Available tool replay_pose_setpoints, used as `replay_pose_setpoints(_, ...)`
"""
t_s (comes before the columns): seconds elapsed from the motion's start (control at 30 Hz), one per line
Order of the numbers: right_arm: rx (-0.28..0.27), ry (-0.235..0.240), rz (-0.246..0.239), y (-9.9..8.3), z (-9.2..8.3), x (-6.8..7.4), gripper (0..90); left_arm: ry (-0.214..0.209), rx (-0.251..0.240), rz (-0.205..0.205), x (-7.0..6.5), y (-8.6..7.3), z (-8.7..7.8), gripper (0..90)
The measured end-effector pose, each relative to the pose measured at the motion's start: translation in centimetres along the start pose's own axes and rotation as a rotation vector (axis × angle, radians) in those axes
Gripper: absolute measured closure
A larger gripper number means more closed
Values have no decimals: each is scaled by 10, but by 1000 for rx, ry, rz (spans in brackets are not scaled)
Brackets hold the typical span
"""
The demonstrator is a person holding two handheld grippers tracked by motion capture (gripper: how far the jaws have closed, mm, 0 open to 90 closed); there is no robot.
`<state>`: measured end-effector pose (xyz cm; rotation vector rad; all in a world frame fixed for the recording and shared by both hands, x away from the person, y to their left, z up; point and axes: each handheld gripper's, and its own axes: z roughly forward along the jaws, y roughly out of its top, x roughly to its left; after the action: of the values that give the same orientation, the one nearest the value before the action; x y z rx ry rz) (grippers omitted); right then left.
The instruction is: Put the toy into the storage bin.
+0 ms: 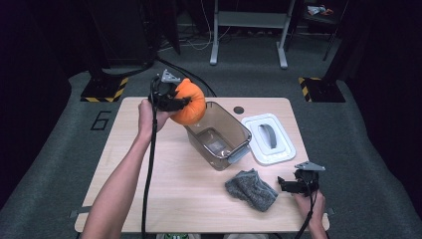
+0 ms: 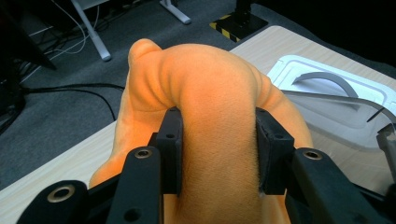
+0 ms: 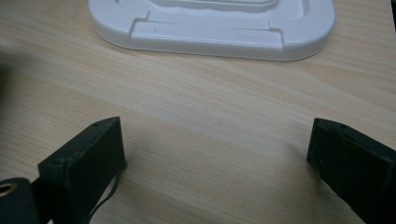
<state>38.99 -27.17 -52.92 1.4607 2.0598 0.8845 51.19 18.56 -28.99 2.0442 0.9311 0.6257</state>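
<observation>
Left tool point(image 1: 175, 102) clamped on soft, light orange plush pumpkin point(image 1: 191, 102), squashing its middle, held above bin point(image 1: 219, 135) rim at 10 o'clock; right tool point(image 1: 293, 185) apart, idle on bench point(image 1: 164, 184)

Bin point(image 1: 219, 134) top open; lid point(image 1: 268, 138) & cloth point(image 1: 251, 189) crowd table's point(image 1: 164, 189) right, left free.

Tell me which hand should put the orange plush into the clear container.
Left. The left gripper already squeezes the orange plush at the clear container's rim. The right gripper rests open on the table beside the white lid, holding nothing.
</observation>
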Motion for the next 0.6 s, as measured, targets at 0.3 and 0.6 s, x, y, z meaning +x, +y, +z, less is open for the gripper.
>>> replay_pose_setpoints(0.3, 1, 0, 0, 0, 0, 0, 32, -17, 7, 3, -11, 5, 13, 606)
replay_pose_setpoints(0.6, 0, 0, 1, 0, 0, 0, 32, -38, 11, -2, -23, 6, 30, 604)
